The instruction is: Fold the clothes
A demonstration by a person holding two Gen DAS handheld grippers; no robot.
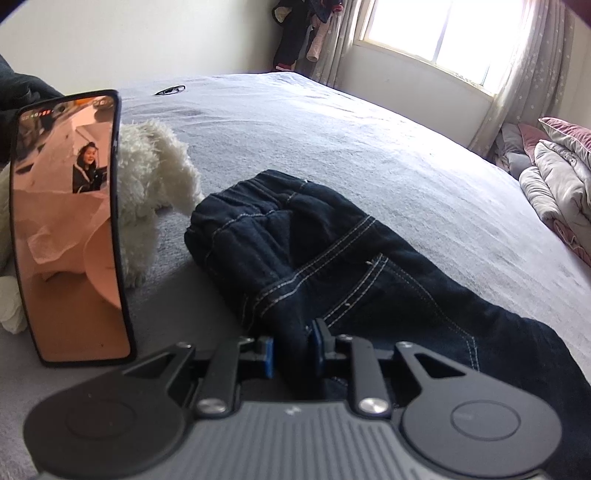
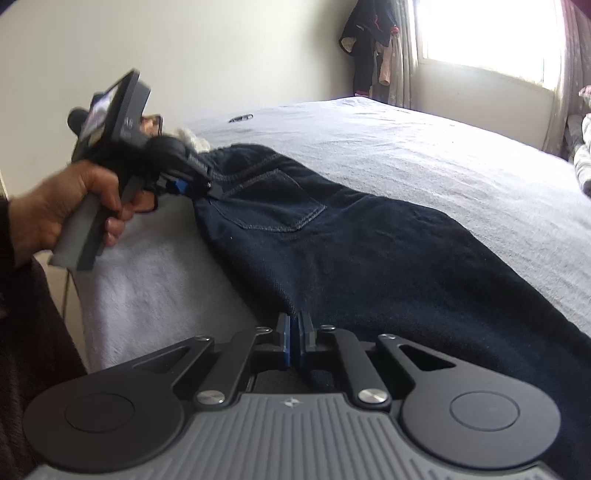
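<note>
A grey bed (image 1: 332, 122) fills both views; beyond the jaws are a white wall, a bright curtained window (image 1: 443, 29) and hung clothes (image 2: 365, 48). The dark jeans (image 2: 351, 236) lie lengthwise on the bed, ahead of both pairs of jaws. The left gripper (image 1: 291, 347) is clenched on a bunched fold of denim; the right gripper (image 2: 294, 343) pinches the near edge. Left of the left jaws stand a phone (image 1: 70, 229) and a plush toy (image 1: 147, 177), partly hidden. Bedding (image 1: 557, 177) is cut off at right.
</note>
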